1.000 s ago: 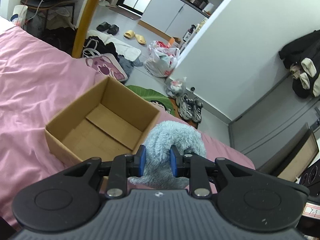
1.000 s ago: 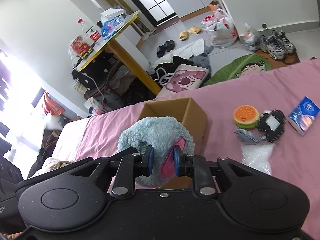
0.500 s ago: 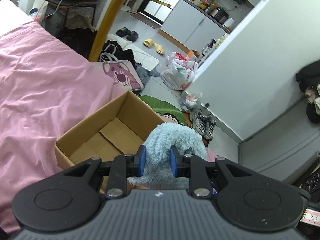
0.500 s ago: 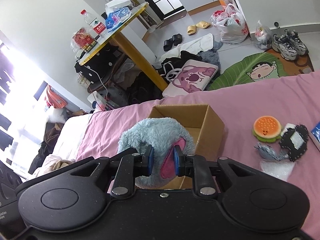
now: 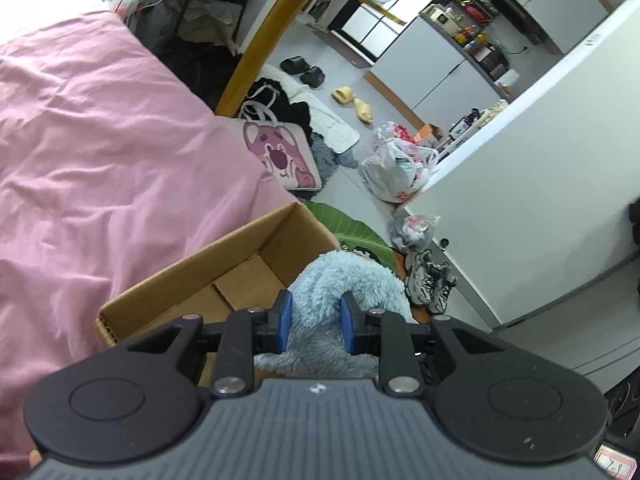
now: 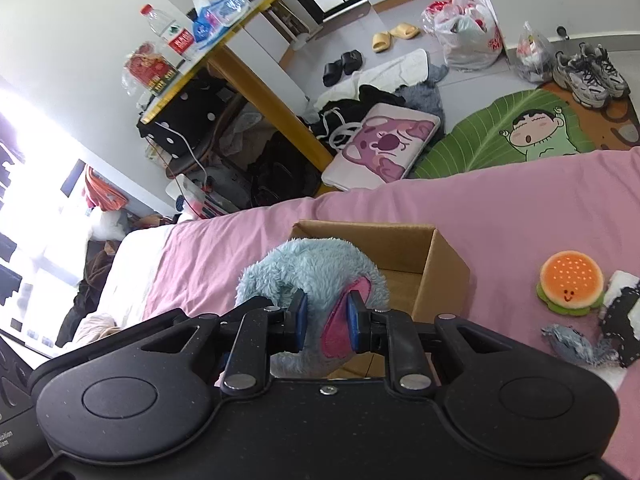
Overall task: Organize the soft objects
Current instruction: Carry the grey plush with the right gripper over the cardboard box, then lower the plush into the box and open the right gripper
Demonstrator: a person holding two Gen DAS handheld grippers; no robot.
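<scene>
A fluffy light-blue plush toy [image 5: 348, 280] with a pink inner ear [image 6: 340, 328] hangs between both grippers. My left gripper [image 5: 314, 320] is shut on its blue fur. My right gripper [image 6: 324, 320] is shut on the pink ear part of the plush toy [image 6: 308, 264]. An open, empty cardboard box [image 5: 224, 264] sits on the pink bedsheet [image 5: 100, 160] just below and beyond the toy; in the right wrist view the cardboard box [image 6: 432, 264] lies right behind it.
On the bedsheet [image 6: 500, 208] right of the box lie a burger-shaped plush [image 6: 570, 286], a black-and-white soft item [image 6: 622, 316] and a grey-blue fabric piece [image 6: 572, 342]. Beyond the bed edge are a yellow table leg [image 5: 264, 36], a pink bear bag [image 5: 280, 156], shoes and plastic bags.
Both grippers have carried the plush toy closer to the cardboard box, which now sits nearer and lower in both views. Both stay shut on the toy.
</scene>
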